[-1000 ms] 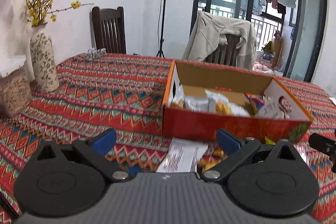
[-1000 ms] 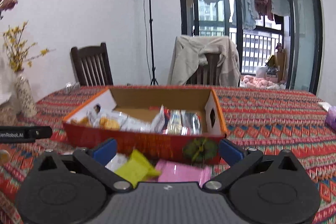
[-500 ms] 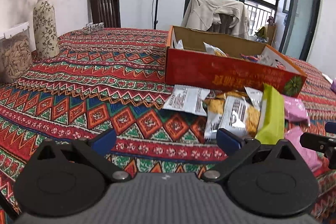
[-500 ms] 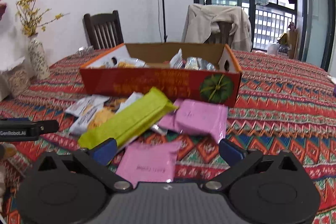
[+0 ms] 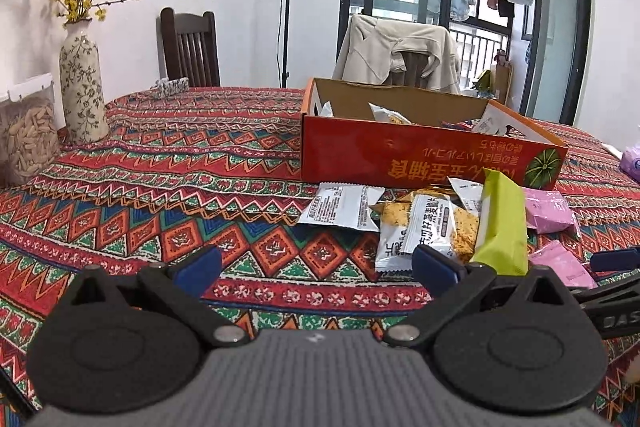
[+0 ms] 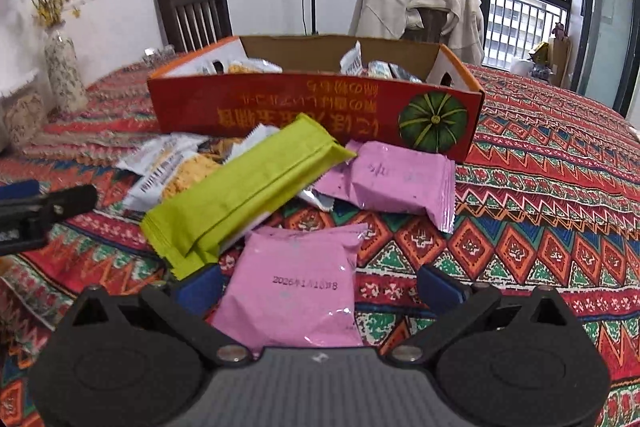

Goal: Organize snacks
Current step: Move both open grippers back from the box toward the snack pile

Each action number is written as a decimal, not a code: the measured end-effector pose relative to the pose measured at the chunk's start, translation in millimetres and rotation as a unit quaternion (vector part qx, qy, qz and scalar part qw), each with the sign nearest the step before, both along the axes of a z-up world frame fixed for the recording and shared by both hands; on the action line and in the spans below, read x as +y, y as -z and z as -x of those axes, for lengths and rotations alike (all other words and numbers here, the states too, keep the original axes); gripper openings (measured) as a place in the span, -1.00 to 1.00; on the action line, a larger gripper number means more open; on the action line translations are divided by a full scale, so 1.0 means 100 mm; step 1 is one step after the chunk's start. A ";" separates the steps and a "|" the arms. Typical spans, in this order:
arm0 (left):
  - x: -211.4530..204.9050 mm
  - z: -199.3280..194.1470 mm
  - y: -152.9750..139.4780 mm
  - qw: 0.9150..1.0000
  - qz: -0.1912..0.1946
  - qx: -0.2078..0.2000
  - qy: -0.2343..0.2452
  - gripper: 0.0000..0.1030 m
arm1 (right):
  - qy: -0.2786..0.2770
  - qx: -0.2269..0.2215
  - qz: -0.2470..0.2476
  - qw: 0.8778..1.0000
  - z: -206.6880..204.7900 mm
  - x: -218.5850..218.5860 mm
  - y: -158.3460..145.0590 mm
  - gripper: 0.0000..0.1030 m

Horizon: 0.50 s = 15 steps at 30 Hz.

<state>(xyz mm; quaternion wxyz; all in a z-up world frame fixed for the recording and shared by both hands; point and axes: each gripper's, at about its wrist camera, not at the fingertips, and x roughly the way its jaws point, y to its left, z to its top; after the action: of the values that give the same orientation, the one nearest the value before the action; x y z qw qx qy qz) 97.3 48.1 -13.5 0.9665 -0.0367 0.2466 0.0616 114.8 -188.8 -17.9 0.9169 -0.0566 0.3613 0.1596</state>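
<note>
An open red cardboard box (image 5: 400, 157) (image 6: 312, 107) with several snack packets inside stands on the patterned tablecloth. In front of it lie loose snacks: a white packet (image 5: 340, 205), an oat-crisp packet (image 5: 424, 227), a long green bar (image 5: 502, 223) (image 6: 244, 187) and two pink packets (image 6: 292, 283) (image 6: 396, 181). My left gripper (image 5: 316, 267) is open and empty, low over the cloth left of the pile. My right gripper (image 6: 320, 287) is open, with the near pink packet lying between its fingers.
A flowered vase (image 5: 82, 87) and a clear jar of seeds (image 5: 26, 135) stand at the table's left edge. Two chairs (image 5: 190, 47) stand behind the table, one draped with a beige jacket (image 5: 396, 53). A purple item (image 5: 630, 163) lies at far right.
Both grippers have pulled back from the box and dropped lower toward the loose snacks. The right gripper has come closer to the near pink packet. Both stay open.
</note>
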 end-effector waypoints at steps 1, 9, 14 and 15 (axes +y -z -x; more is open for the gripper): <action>-0.01 0.00 0.00 1.000 -0.003 -0.001 0.000 1.00 | 0.000 0.004 0.009 1.000 -0.02 0.03 0.02 1.00; 0.00 0.01 0.00 1.000 0.001 -0.005 0.000 1.00 | 0.010 0.006 0.002 1.000 -0.04 0.03 0.03 1.00; 0.02 0.01 0.00 1.000 0.006 -0.007 0.001 1.00 | -0.006 0.009 -0.001 1.000 -0.03 0.00 0.02 1.00; 0.03 0.01 0.00 1.000 0.007 -0.007 0.001 1.00 | -0.006 0.008 -0.003 1.000 -0.02 -0.01 0.02 0.93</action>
<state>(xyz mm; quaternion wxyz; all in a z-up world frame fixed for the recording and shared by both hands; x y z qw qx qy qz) 95.9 50.6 -13.1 0.9679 -0.0434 0.2404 0.0585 116.4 -189.5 -20.1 0.9133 -0.0550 0.3677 0.1661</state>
